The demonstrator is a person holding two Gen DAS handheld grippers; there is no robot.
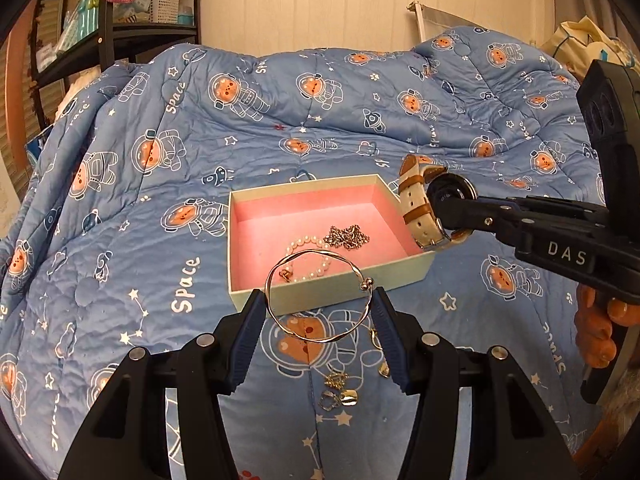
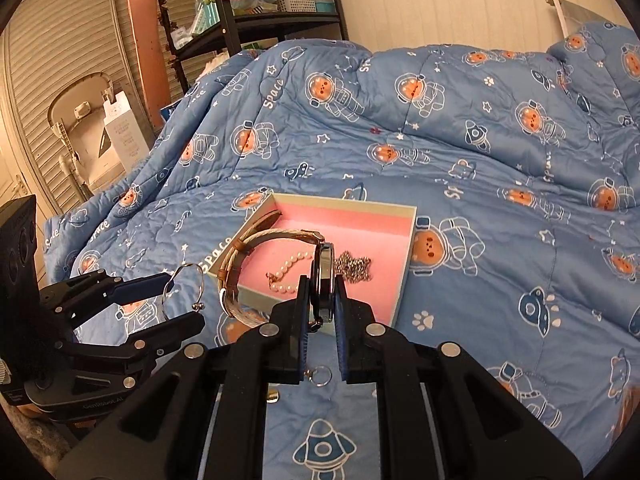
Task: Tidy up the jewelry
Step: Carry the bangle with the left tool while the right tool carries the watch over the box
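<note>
A cream box with a pink lining (image 1: 400, 270) (image 2: 404, 276) lies on the blue bedspread. A pearl bracelet (image 1: 310, 245) (image 2: 290, 264) and a silver chain (image 1: 347, 237) (image 2: 356, 268) lie in it. My left gripper (image 1: 320, 312) (image 2: 176, 294) is shut on a thin twisted gold bangle (image 1: 320, 338) (image 2: 199, 280), held just above the box's near wall. My right gripper (image 2: 322, 300) (image 1: 440, 206) is shut on a wristwatch (image 1: 416, 204) (image 2: 323, 276) with a cream and brown strap, held over the box's right edge.
Small gold charms and earrings (image 1: 340, 394) lie on the bedspread (image 1: 200, 160) near me; a ring (image 2: 320, 375) lies under my right gripper. A black shelf unit (image 1: 100, 40) (image 2: 240, 20) stands at the far left. A bag (image 1: 588, 48) sits at the far right.
</note>
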